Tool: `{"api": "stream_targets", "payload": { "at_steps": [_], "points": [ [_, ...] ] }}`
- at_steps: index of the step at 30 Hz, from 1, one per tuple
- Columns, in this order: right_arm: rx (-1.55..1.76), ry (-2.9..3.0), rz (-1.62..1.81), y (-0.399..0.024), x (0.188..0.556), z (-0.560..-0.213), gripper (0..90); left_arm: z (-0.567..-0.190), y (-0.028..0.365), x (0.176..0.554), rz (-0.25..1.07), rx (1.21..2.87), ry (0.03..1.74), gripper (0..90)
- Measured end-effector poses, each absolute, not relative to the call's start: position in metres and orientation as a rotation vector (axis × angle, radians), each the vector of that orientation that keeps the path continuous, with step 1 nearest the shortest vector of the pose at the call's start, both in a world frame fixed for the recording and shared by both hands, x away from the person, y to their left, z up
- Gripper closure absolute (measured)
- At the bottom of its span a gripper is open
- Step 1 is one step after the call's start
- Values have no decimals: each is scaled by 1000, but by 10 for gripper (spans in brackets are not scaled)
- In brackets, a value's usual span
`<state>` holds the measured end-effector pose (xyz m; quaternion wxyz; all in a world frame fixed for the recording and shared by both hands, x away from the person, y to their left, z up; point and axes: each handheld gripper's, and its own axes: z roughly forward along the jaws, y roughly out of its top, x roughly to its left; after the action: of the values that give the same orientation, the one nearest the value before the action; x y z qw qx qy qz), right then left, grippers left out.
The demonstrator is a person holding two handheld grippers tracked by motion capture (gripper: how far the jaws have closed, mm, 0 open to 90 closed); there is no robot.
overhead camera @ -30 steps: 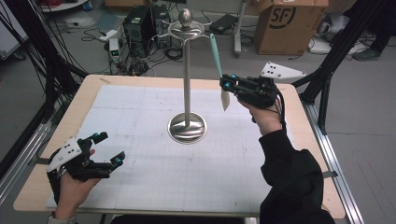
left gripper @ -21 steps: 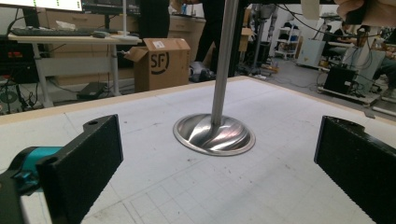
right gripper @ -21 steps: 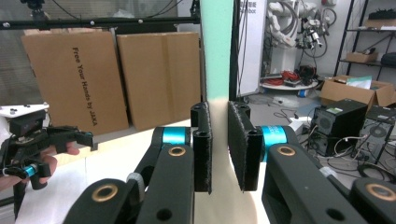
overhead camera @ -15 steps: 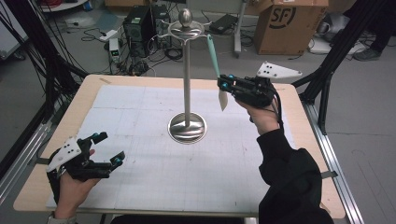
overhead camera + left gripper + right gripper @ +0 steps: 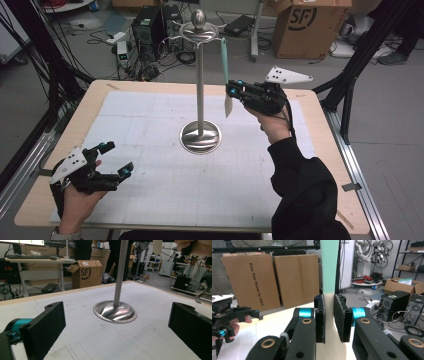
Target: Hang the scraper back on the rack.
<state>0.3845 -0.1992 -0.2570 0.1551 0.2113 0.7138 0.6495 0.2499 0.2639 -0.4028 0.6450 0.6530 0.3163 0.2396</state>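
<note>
A tall steel stand [image 5: 200,90] with hooked arms at its top rises from a round base [image 5: 200,136] in the middle of the table. A long utensil [image 5: 224,57], teal above and cream below, hangs upright just right of the pole, its top end by a hook. My right gripper [image 5: 231,92] is shut on its cream lower part; in the right gripper view the utensil [image 5: 329,265] runs up between the pads [image 5: 320,320]. My left gripper [image 5: 116,158] rests open near the table's front left corner, aimed at the stand's base [image 5: 115,311], with nothing between its fingers [image 5: 47,325].
A white gridded mat [image 5: 165,190] covers the wooden table [image 5: 325,165]. Cardboard boxes [image 5: 310,25], computer cases and cables lie on the floor beyond the far edge. Black frame poles [image 5: 360,55] stand at both sides.
My right gripper, with the utensil in it, has shifted a little to the left, closer to the stand's pole. The left gripper has not moved.
</note>
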Motion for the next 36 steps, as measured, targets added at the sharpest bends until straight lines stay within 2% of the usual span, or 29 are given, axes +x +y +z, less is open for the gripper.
{"api": "stream_targets", "payload": {
  "at_steps": [12, 15, 20, 23, 30, 32, 36],
  "points": [
    [621, 2027, 1866, -187, 389, -260, 800, -403, 265, 250, 544, 1485, 725, 17],
    [628, 2016, 1849, -188, 388, -260, 776, -403, 265, 250, 545, 1484, 726, 18],
    [628, 2023, 1846, -190, 386, -260, 663, -403, 265, 250, 544, 1488, 724, 18],
    [617, 2014, 1831, -189, 381, -259, 534, -404, 264, 250, 544, 1490, 725, 18],
    [626, 2000, 1806, -195, 373, -268, 384, -403, 265, 250, 545, 1487, 723, 17],
    [648, 2012, 1785, -198, 373, -269, 307, -403, 265, 250, 546, 1488, 725, 17],
    [639, 1991, 1774, -202, 367, -268, 212, -404, 264, 250, 547, 1491, 725, 18]
  ]
}}
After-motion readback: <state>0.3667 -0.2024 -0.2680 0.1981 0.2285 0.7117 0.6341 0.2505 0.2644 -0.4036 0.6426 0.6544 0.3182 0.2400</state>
